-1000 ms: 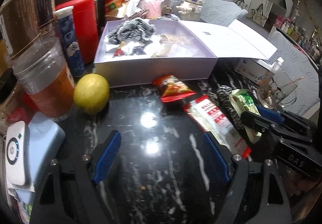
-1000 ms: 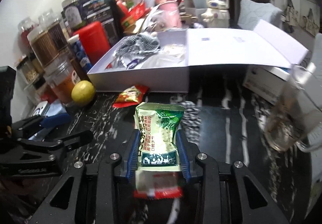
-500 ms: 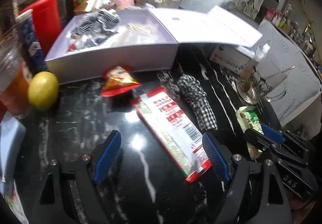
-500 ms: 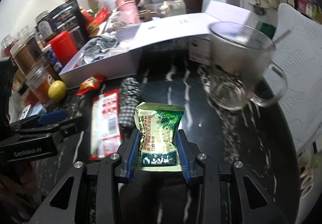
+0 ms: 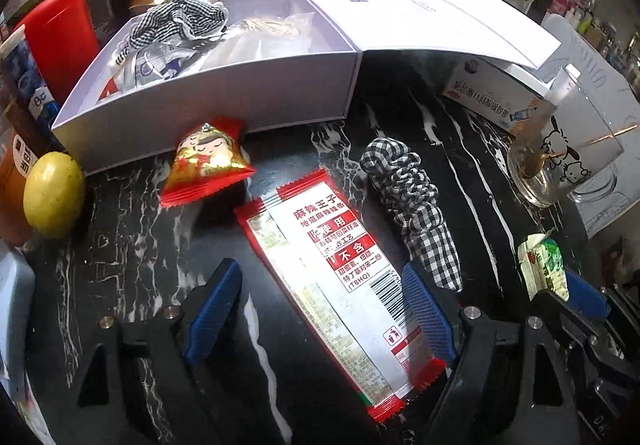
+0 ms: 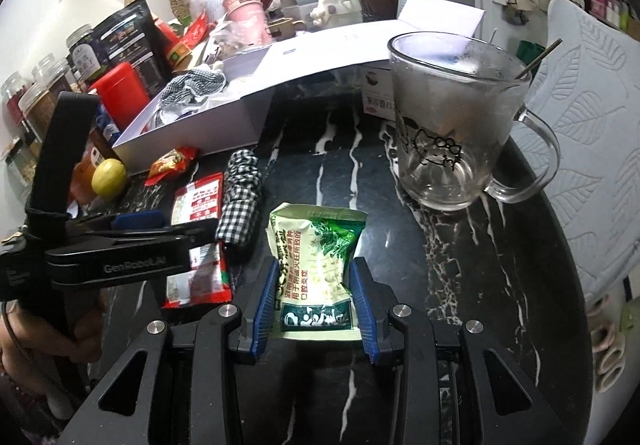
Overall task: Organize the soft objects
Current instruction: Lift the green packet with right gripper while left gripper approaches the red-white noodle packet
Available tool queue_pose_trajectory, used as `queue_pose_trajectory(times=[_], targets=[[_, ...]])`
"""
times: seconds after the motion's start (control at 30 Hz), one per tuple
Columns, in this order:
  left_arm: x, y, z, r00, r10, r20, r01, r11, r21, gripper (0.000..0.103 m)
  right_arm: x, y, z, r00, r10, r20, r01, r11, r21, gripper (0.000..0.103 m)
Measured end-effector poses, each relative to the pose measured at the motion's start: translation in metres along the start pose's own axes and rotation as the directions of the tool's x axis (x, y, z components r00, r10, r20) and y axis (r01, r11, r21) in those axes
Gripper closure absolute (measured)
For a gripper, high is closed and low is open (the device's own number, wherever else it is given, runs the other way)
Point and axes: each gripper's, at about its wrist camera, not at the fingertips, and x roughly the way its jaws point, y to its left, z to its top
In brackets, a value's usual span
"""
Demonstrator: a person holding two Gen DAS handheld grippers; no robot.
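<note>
Midway through the sorting, the white box (image 5: 208, 113) already holds a checked cloth (image 5: 180, 19) and some clear packets, while a red snack bag (image 5: 206, 163), a long red packet (image 5: 340, 285) and a checked scrunchie (image 5: 412, 205) lie on the dark surface (image 5: 132, 245) in front of it. The left tongs (image 5: 324, 305) gape empty around the long packet; the right tongs (image 6: 316, 301) pinch a green sachet (image 6: 316, 261) beside a glass mug (image 6: 452, 133).

box (image 5: 208, 117) contents partly hidden, orange jar (image 5: 12, 181) cut off at edge
</note>
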Motion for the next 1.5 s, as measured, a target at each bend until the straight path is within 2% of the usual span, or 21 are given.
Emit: queue_pose_trajectory(times=[0.07,0.17,0.27,0.47,0.57,0.77,0.87,0.97,1.0,1.07,1.1,1.17,1.3,1.43,1.5], targets=[[-0.001,0.001,-0.002,1.0,-0.004,0.01,0.004,1.0,0.006,0.02,0.001,0.0,-0.001,1.0,0.008,-0.001,-0.008,1.0,0.004,0.067],[-0.01,0.0,-0.009,0.999,-0.042,0.033,0.04,0.999,0.032,0.049,0.001,0.001,-0.002,1.0,0.013,-0.005,-0.013,1.0,0.006,0.067],[-0.017,-0.004,-0.014,0.998,-0.036,0.05,0.032,0.997,0.07,0.056,0.001,0.003,-0.004,1.0,0.013,-0.004,-0.013,1.0,0.004,0.067],[-0.028,-0.002,-0.03,0.995,-0.092,0.025,0.088,0.988,0.129,0.058,-0.005,0.008,-0.01,1.0,0.019,0.001,-0.019,1.0,0.004,0.067],[-0.035,0.008,-0.041,0.992,-0.129,0.011,0.127,0.985,0.112,0.058,-0.008,0.008,-0.013,1.0,0.021,0.005,-0.021,1.0,0.008,0.067],[-0.038,0.017,-0.043,0.99,-0.138,0.015,0.137,0.99,0.044,0.058,-0.009,0.006,-0.018,1.0,0.016,0.004,-0.016,1.0,0.023,0.067],[-0.035,0.017,-0.037,0.99,-0.138,-0.02,0.138,0.99,0.005,0.053,-0.01,0.006,-0.018,1.0,0.009,0.006,-0.009,1.0,0.024,0.067],[-0.032,0.013,-0.033,0.986,-0.161,-0.038,0.16,0.987,-0.02,0.032,-0.011,0.006,-0.018,1.0,0.003,0.009,-0.003,1.0,0.022,0.067],[-0.032,0.011,-0.032,0.986,-0.161,-0.039,0.161,0.987,-0.023,0.029,-0.011,0.006,-0.018,1.0,0.002,0.009,-0.002,1.0,0.023,0.067],[-0.031,0.007,-0.031,0.988,-0.146,-0.042,0.145,0.989,-0.015,0.027,-0.011,0.005,-0.018,1.0,0.003,0.008,-0.003,1.0,0.026,0.067],[-0.029,0.004,-0.031,0.99,-0.131,-0.046,0.131,0.991,-0.001,0.02,-0.01,0.004,-0.018,1.0,0.003,0.007,-0.004,1.0,0.029,0.067],[-0.025,-0.004,-0.029,0.993,-0.101,-0.056,0.102,0.995,0.021,0.016,-0.011,0.002,-0.018,1.0,0.004,0.007,-0.004,0.999,0.035,0.067],[-0.017,-0.016,-0.024,0.997,-0.063,-0.046,0.065,0.997,0.052,0.015,-0.011,-0.002,-0.017,1.0,0.0,0.011,-0.001,0.999,0.047,0.067],[-0.008,-0.029,-0.016,0.998,-0.02,-0.057,0.027,0.992,0.127,0.015,-0.01,-0.003,-0.017,1.0,0.006,0.005,-0.006,0.999,0.045,0.067],[-0.006,-0.029,-0.015,0.999,0.019,-0.045,-0.013,0.99,0.139,0.015,-0.008,-0.001,-0.018,1.0,0.012,0.0,-0.012,0.999,0.042,0.067]])
